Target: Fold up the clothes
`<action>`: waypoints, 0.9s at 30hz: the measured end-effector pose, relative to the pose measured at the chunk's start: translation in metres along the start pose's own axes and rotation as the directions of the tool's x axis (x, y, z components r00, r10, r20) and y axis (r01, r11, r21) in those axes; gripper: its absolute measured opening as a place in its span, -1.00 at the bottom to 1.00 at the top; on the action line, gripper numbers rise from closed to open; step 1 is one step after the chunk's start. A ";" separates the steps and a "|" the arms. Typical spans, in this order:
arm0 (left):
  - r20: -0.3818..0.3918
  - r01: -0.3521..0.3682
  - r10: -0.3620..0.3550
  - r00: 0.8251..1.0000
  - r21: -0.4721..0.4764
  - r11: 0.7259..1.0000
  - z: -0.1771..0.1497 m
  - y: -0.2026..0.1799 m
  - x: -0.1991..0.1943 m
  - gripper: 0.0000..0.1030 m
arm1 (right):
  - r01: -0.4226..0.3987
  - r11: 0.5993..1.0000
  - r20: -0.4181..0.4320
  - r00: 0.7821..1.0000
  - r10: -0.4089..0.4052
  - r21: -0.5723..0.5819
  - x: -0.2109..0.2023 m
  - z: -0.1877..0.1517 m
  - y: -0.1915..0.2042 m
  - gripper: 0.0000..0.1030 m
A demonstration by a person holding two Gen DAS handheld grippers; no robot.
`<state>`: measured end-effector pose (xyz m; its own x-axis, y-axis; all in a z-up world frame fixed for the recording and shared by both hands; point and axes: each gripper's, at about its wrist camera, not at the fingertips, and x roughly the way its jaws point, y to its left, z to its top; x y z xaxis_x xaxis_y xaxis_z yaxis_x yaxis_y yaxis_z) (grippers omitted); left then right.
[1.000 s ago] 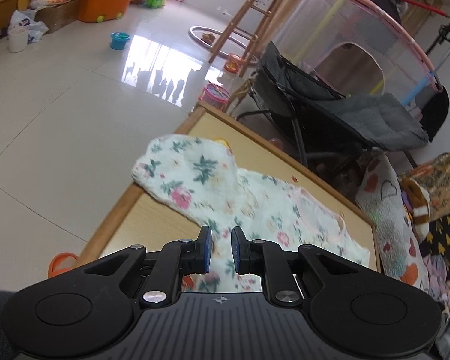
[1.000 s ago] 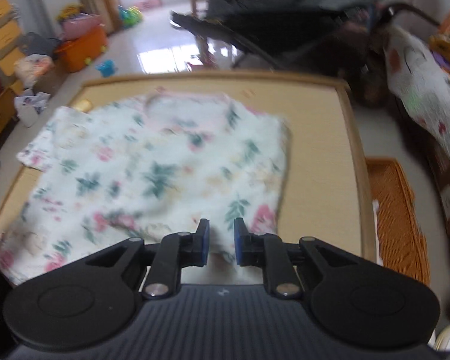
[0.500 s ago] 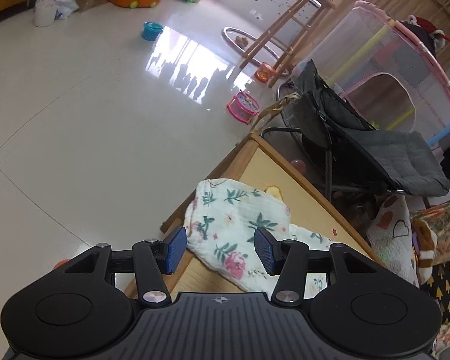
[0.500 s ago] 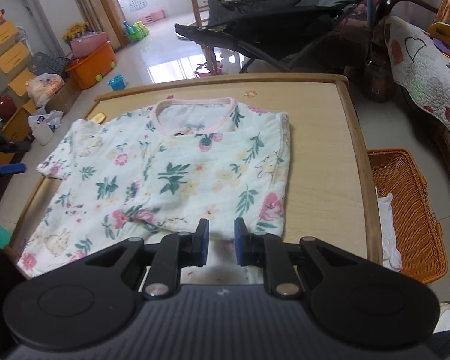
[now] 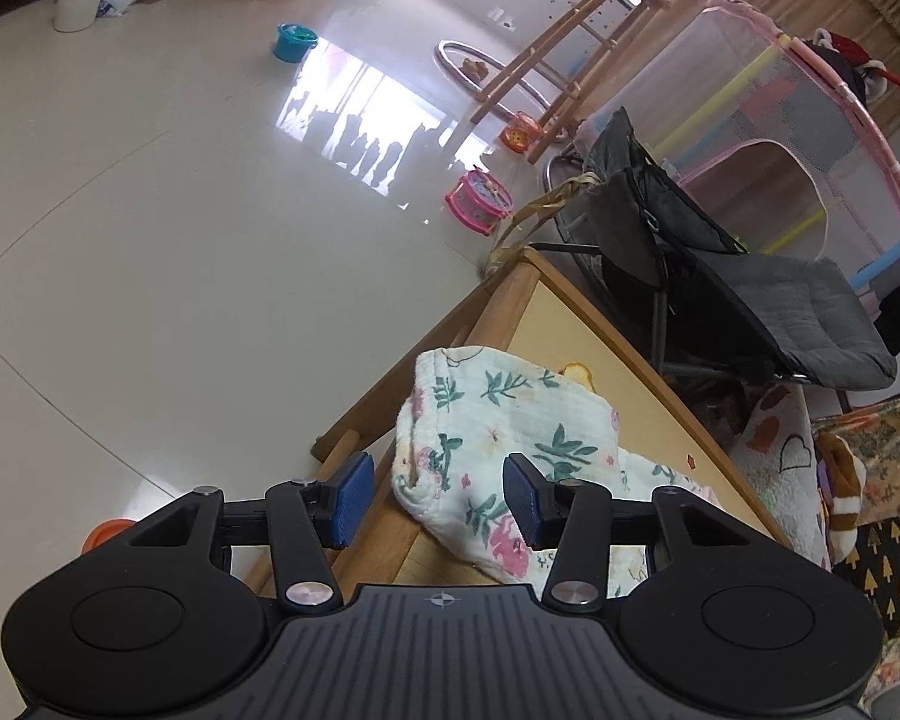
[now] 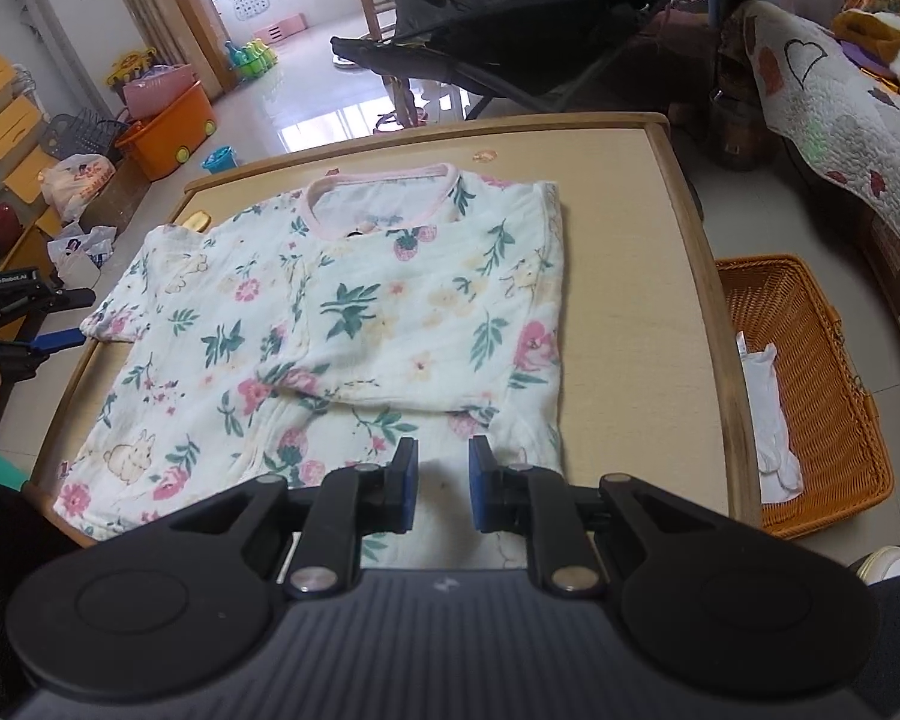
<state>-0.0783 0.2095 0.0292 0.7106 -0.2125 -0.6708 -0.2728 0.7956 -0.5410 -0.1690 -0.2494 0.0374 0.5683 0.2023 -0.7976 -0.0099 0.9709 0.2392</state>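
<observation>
A floral shirt (image 6: 354,324) lies flat on the wooden table (image 6: 684,276), its pink collar towards the far edge, one side already folded in and the other short sleeve (image 5: 498,420) reaching the table's left rim. The left gripper (image 5: 435,501) has just been opening and then easing back a little, and its blue pads stand apart on either side of that sleeve's cuff without pressing it. The right gripper (image 6: 441,483) hovers over the shirt's near hem with a narrow gap and nothing between its pads (an orange wicker basket (image 6: 834,420) sits on the floor just beside the table).
</observation>
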 end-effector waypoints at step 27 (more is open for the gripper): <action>0.060 0.062 -0.073 0.996 0.173 0.983 -0.009 -0.034 -0.026 -0.81 | -0.005 1.000 -0.015 1.000 0.005 0.019 -0.004 0.001 0.002 -0.66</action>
<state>-0.0928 0.1831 0.0604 0.7663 -0.2358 -0.5977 -0.1117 0.8672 -0.4853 -0.1706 -0.2483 0.0419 0.5561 0.2089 -0.8044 0.0031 0.9674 0.2534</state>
